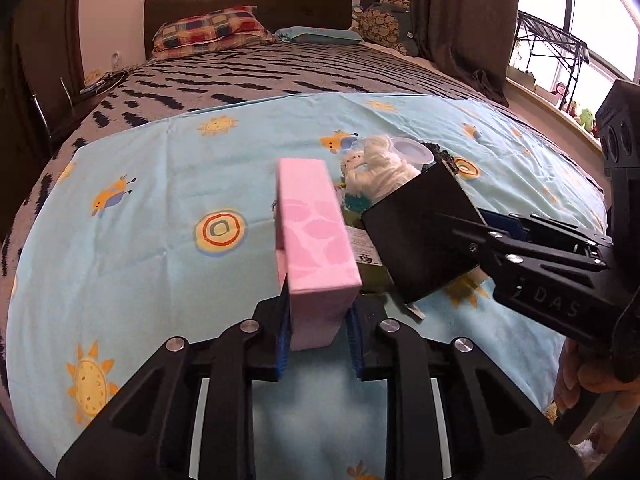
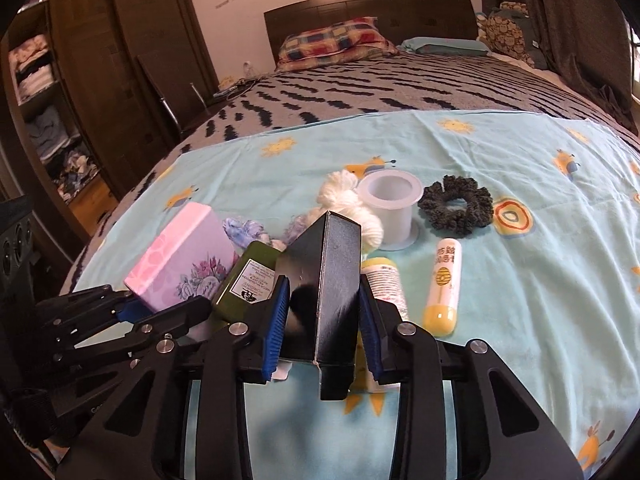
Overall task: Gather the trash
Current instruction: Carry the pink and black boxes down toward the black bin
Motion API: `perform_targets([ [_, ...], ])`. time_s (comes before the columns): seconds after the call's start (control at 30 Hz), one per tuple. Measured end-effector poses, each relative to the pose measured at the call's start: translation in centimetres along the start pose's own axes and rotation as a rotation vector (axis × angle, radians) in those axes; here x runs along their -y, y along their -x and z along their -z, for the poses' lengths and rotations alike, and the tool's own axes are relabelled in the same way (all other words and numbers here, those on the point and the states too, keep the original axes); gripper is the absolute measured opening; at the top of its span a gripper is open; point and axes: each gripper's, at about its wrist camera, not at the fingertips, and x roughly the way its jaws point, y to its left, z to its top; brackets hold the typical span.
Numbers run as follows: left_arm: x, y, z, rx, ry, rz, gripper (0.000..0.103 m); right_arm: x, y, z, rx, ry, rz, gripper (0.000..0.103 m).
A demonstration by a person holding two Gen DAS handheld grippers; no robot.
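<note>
Here, scrunchie [image 2: 457, 205], yarn [image 2: 352, 210] and cup [image 2: 390, 210] crowd the sheet [image 2: 520, 320].

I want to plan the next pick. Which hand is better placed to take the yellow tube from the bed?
Right, probably. The yellow tube lies just beside the right tongs. But these already hold the black box, and the left tongs hold the pink box.

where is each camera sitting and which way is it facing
Left wrist view: sits on the left gripper, looking along its fingers up the bed toward the headboard; its fingers clamp a pink box, and the right gripper and a hand show at right.
Right wrist view: sits on the right gripper, facing the same way; its fingers pinch a black box, with the left gripper at left.
Shared: both boxes, both grippers, white yarn, blue sheet.
</note>
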Motion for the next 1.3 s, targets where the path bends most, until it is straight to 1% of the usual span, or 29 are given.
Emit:
perform_targets([
  [0.1,0.0,0.7,0.2,0.009,-0.004,0.001,0.019,0.1,-0.2,0.1,-0.023,-0.027,-0.022,0.035],
  [0.2,0.2,1.8,0.4,0.021,-0.009,0.0,0.019,-0.6,0.7,0.4,0.0,0.0,-0.011,0.032],
  [0.27,0.4,2.6,0.6,0.029,-0.011,-0.003,0.016,-1.0,1.5,0.6,0.012,0.023,-0.003,0.028],
  [0.4,1.0,5.0,1.0,0.055,-0.021,-0.007,0.015,-1.5,3.8,1.1,0.037,0.049,0.013,0.024],
  [0.6,1.9,8.3,2.4,0.08,-0.031,-0.001,0.015,-1.6,8.0,2.6,0.065,0.058,0.02,0.023],
  [0.73,2.5,10.5,4.0,0.086,-0.03,0.022,0.015,-1.9,10.5,4.3,0.068,0.062,0.015,0.023],
  [0.9,3.5,13.2,6.6,0.084,-0.055,0.044,0.015,-2.0,13.1,7.2,0.056,0.055,0.012,0.023],
  [1.03,4.3,15.0,8.8,0.073,-0.062,0.088,0.015,-1.6,14.5,9.9,0.029,0.04,0.009,0.023],
  [1.2,5.3,16.5,11.4,0.047,-0.072,0.131,0.015,-1.3,16.3,12.7,0.006,0.033,0.014,0.023],
  [1.3,5.9,16.9,13.2,0.01,-0.066,0.162,0.015,-1.4,17.1,14.3,-0.014,0.032,0.021,0.023],
])
